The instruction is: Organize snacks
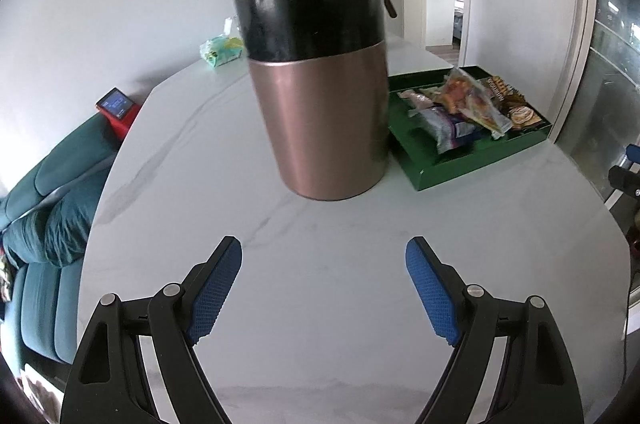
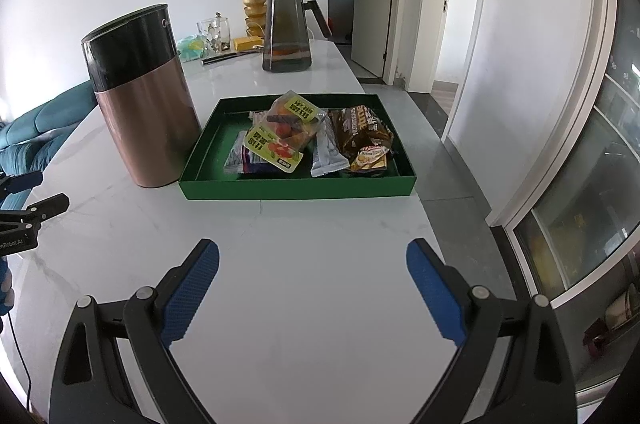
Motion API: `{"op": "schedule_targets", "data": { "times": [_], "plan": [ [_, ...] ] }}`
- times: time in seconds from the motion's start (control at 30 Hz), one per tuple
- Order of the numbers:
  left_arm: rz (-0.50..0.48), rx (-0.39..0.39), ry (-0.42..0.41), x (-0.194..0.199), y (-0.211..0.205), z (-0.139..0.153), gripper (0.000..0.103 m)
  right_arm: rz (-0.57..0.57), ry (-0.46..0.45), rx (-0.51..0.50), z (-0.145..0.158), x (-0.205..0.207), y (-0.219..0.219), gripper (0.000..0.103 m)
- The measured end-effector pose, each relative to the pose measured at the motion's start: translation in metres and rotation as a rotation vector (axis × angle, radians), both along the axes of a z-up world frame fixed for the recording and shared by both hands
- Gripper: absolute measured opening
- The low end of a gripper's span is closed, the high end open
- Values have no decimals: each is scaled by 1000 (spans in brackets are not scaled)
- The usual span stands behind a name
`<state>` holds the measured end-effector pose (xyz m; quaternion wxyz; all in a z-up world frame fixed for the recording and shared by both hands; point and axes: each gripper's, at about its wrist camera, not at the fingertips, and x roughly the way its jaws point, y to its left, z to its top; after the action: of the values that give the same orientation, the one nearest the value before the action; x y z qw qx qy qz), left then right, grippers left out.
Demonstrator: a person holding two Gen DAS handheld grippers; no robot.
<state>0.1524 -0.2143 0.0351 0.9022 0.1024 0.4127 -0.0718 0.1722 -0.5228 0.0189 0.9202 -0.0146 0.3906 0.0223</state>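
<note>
A green tray (image 2: 296, 189) on the white marble table holds several snack packets (image 2: 288, 132); it also shows in the left wrist view (image 1: 452, 172) at the right. A tall copper canister with a black lid (image 1: 320, 96) stands just left of the tray, also in the right wrist view (image 2: 140, 96). My left gripper (image 1: 324, 256) is open and empty, above the table in front of the canister. My right gripper (image 2: 313, 256) is open and empty, in front of the tray. The left gripper (image 2: 28, 200) shows at the right view's left edge.
A dark glass pitcher (image 2: 286, 28), a glass jar (image 2: 214, 36), gold bowls (image 2: 254, 10) and a wipes pack (image 1: 220, 50) stand at the table's far end. A teal sofa (image 1: 44, 216) lies left of the table. The table's right edge (image 2: 432, 224) drops to a grey floor.
</note>
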Motion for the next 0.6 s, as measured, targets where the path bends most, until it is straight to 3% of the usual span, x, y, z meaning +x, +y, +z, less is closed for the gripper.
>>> {"op": "schedule_targets", "data": {
  "times": [0.6],
  "plan": [
    [12,10,28,-5,15,-9,80,-2,15,-1,-7,-1,1,103]
  ]
}}
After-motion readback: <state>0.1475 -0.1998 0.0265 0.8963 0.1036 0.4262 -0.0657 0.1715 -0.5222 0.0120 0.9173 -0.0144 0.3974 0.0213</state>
